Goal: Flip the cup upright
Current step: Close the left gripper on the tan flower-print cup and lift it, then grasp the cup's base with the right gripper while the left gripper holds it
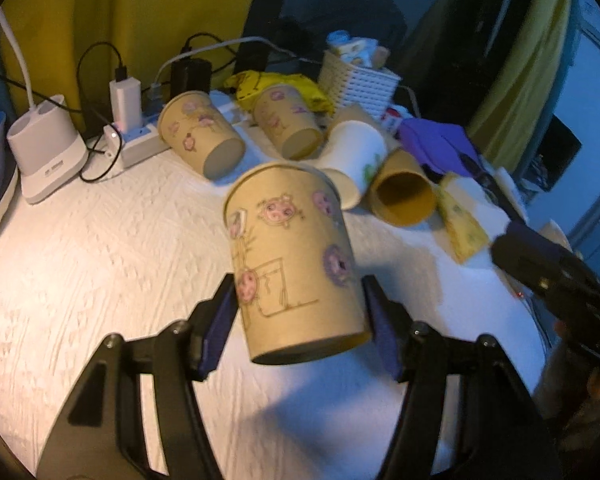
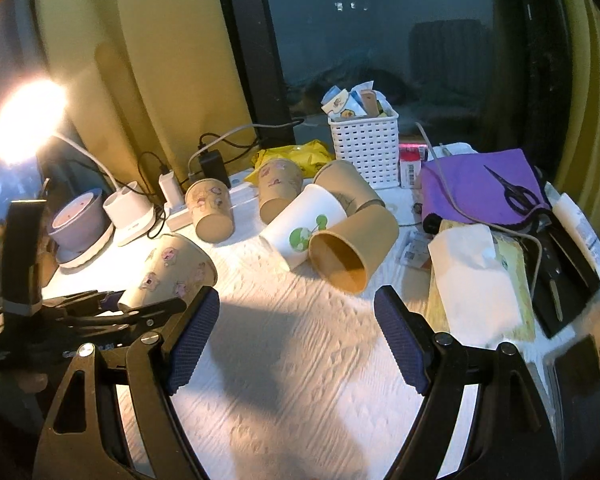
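Note:
My left gripper (image 1: 298, 320) is shut on a tan paper cup with pink cartoon prints (image 1: 296, 264), holding it above the white table, wide mouth away from me and tilted up. The same cup (image 2: 172, 272) shows in the right wrist view at the left, held in the left gripper (image 2: 140, 308). My right gripper (image 2: 296, 320) is open and empty over the table. Several other cups lie on their sides at the back: two printed tan ones (image 1: 202, 136) (image 1: 286, 120), a white one (image 1: 356, 152) and a plain tan one (image 1: 404, 192).
A power strip with chargers (image 1: 136, 136), a lamp base (image 1: 46, 152) and a bowl (image 2: 78, 220) stand at the left. A white basket (image 2: 364, 152), a purple cloth with scissors (image 2: 484, 184), tissues (image 2: 472, 272) and a yellow bag (image 2: 296, 156) crowd the back and right.

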Action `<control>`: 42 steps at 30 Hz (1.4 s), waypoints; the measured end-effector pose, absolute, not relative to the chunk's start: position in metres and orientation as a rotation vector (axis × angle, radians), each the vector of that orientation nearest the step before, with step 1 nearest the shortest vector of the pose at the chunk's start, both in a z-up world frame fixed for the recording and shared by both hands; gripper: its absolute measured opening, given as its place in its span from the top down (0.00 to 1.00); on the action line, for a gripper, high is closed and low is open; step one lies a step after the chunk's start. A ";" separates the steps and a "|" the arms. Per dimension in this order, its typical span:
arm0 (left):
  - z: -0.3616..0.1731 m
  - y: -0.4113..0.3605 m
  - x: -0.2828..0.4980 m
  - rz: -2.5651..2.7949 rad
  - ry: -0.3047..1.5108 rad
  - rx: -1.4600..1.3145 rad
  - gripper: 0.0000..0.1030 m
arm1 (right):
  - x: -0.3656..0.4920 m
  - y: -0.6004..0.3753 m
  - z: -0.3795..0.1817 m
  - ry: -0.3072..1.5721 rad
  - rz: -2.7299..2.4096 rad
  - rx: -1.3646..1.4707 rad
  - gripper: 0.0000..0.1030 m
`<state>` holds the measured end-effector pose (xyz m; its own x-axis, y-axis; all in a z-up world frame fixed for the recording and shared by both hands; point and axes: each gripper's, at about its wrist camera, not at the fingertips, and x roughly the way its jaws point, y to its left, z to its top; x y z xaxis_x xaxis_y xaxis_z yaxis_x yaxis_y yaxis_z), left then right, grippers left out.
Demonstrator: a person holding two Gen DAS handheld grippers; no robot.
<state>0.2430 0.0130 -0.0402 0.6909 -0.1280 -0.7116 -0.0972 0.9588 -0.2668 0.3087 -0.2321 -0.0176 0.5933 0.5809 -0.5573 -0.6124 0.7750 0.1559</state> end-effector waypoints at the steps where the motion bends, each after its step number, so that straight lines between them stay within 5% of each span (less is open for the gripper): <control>1: -0.039 0.011 0.236 -0.023 0.804 -0.287 0.39 | 0.305 -0.233 -0.017 0.628 0.693 -0.055 0.20; 42: -0.062 -0.053 0.006 -0.132 0.489 -0.082 0.39 | 0.122 -0.240 -0.041 0.776 0.985 0.115 0.20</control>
